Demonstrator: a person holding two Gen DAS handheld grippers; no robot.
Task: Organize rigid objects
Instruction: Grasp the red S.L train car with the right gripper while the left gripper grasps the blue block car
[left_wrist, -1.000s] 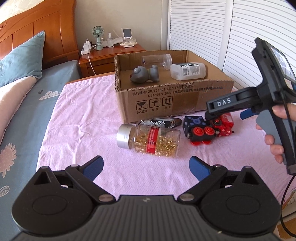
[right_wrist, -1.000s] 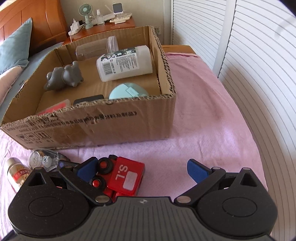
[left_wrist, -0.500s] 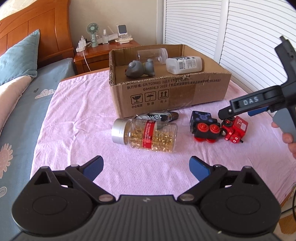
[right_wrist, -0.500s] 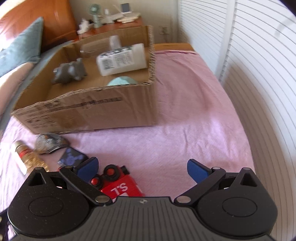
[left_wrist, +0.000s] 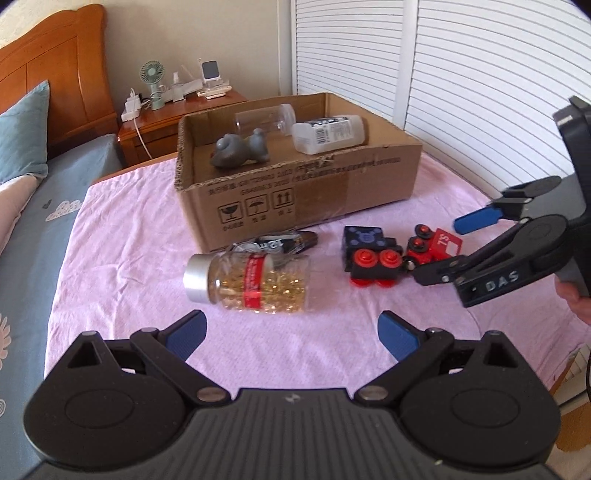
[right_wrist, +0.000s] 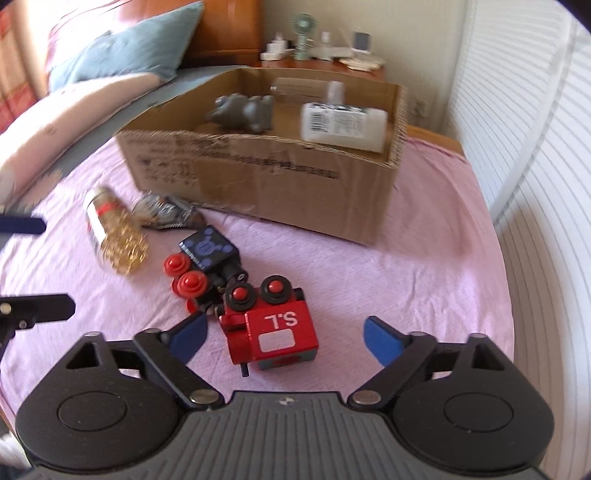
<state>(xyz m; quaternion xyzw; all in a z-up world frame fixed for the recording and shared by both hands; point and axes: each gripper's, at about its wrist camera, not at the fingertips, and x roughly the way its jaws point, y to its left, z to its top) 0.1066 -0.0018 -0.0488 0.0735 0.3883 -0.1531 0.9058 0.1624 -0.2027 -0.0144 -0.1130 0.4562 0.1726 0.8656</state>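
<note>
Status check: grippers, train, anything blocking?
Left gripper and right gripper open, empty. Red toy train on its side, between right's fingers, ungripped. Nothing blocking.

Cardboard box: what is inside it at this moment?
In the cardboard box lie a grey animal figure, a white labelled bottle and a clear plastic container behind them. The near wall hides the box floor, so anything lower cannot be seen.

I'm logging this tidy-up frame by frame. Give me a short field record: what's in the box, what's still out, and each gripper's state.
in box: grey animal figure; white bottle; clear jar, all inside the cardboard box
still on cloth: capsule bottle on its side; dark packet; red toy train; black toy car
left gripper: open, empty
right gripper: open, straddling the red toy train
</note>
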